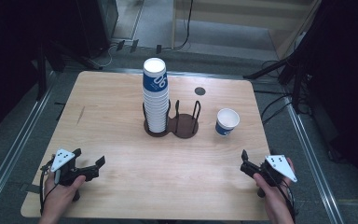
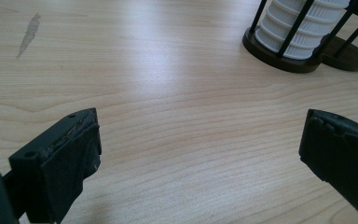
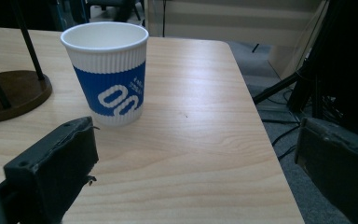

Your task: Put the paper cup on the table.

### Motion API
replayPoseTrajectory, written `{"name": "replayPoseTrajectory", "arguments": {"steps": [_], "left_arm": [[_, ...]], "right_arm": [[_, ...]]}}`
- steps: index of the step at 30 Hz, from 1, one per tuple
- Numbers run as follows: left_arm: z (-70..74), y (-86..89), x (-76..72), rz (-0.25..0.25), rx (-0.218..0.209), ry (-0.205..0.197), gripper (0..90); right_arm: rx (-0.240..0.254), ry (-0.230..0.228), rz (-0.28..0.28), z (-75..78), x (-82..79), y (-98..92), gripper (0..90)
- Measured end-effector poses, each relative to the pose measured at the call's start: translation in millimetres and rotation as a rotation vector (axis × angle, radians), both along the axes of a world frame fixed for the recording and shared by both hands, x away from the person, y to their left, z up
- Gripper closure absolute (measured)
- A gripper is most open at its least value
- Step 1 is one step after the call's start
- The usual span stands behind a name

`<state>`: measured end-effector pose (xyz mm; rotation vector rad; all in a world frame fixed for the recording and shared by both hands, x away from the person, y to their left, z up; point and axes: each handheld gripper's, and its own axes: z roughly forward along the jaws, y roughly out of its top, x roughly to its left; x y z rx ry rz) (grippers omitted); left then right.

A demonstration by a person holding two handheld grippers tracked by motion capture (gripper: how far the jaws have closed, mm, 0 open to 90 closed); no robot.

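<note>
Paper cup (image 1: 227,121) stands loose right of the cup holder (image 1: 171,122); your right hand-held gripper (image 1: 248,166), jaws apart like the left hand-held gripper (image 1: 95,166), likely reaches next.

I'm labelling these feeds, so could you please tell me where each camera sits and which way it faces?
High view: above the person's side, looking forward and down at the table; both hands, left tool and right tool show.
Left gripper view: on the left tool, looking across the wood toward the cup stack in its holder; open jaws show.
Right gripper view: on the right tool, facing the single cup; open jaws show.
Shared: both gripper views see the holder.
</note>
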<state>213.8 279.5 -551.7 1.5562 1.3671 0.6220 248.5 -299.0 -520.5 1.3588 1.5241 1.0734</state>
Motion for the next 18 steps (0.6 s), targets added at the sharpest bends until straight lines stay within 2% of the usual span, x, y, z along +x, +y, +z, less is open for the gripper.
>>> {"name": "replayPoseTrajectory", "arguments": {"steps": [18], "left_arm": [[0.1,0.5,-0.2,-0.001,0.001,0.001,0.0]], "right_arm": [[0.011,0.039,-0.031,-11.2,-19.2,-22.1,0.0]]}}
